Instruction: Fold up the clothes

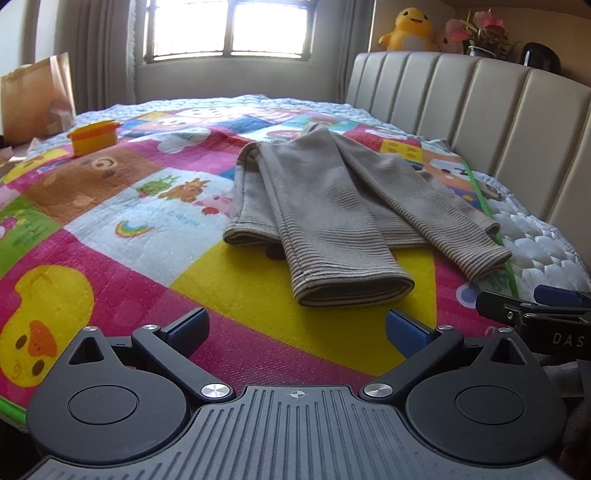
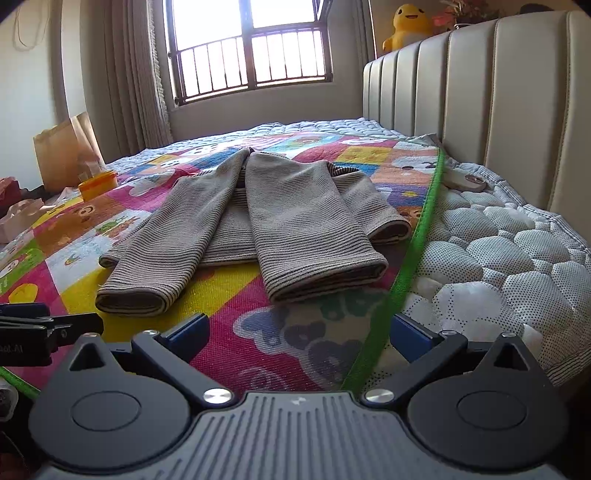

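Open jaws, sweater [image 1: 325, 206] collar hidden.

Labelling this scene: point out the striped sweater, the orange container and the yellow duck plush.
striped sweater [image 1: 325, 206], left wrist view, folded-in sleeve.
orange container [image 1: 95, 137], left wrist view, front wall.
yellow duck plush [image 2: 406, 27], right wrist view, body.

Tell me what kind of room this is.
Most likely a bedroom, perhaps a child's: a padded headboard behind a quilted mattress, a cartoon-print mat spread on it, and a yellow duck plush on top.

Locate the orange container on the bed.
In the left wrist view, the orange container sits far left on the quilt, beside the paper bag.
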### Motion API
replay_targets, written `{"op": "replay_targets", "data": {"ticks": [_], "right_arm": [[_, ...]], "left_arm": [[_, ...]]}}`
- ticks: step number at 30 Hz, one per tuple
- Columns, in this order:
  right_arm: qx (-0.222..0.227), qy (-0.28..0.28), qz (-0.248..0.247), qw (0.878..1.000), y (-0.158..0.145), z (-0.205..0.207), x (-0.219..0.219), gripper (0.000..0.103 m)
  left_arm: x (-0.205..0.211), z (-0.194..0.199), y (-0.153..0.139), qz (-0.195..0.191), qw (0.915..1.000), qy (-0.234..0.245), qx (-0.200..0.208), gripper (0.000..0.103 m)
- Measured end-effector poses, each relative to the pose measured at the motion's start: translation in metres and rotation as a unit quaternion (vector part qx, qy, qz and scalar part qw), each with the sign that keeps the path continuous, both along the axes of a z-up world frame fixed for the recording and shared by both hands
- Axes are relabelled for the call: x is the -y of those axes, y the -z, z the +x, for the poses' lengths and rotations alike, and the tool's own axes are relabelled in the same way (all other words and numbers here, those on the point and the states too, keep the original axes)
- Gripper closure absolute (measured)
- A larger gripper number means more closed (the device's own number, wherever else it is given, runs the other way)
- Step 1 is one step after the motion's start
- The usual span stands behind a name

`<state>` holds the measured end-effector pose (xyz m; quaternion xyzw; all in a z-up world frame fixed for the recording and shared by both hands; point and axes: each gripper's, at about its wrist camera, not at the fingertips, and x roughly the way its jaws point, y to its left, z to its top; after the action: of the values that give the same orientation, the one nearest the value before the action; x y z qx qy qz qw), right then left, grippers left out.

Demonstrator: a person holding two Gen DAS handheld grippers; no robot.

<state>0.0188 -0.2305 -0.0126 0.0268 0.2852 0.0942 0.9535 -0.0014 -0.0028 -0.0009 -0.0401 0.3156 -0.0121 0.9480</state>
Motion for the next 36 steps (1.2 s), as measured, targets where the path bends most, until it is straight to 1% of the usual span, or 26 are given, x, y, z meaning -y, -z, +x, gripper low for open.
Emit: {"op": "replay_targets", "data": {"ticks": [3,5,7,11,36], "right_arm": [[0.004,0.002,0.002,1.000,-0.002,0.000,0.000,0.000],[0.011,0.004,0.007,1.000,0.000,-0.003,0.003,0.000],[0.005,0.003,0.001,1.000,0.002,-0.002,0.001,0.000],[-0.003,0.003,0.008,1.000,0.002,0.000,0.003,0.000],[-0.009,0.005,0.012,1.000,0.001,-0.001,0.004,0.000]], "left_arm": [[0.003,-0.001,0.001,0.006,1.0000,-0.002,0.003,0.000],[-0.001,0.001,0.003,-0.005,1.0000,-0.001,-0.005,0.000],[-0.005,0.003,0.004,-0.009,0.9999,0.001,-0.011,0.000],[-0.003,0.004,0.003,-0.009,0.9998,-0.003,-0.019,0.000],[-0.007,0.003,0.006,-0.016,0.9995,-0.004,-0.026,0.000]]}}
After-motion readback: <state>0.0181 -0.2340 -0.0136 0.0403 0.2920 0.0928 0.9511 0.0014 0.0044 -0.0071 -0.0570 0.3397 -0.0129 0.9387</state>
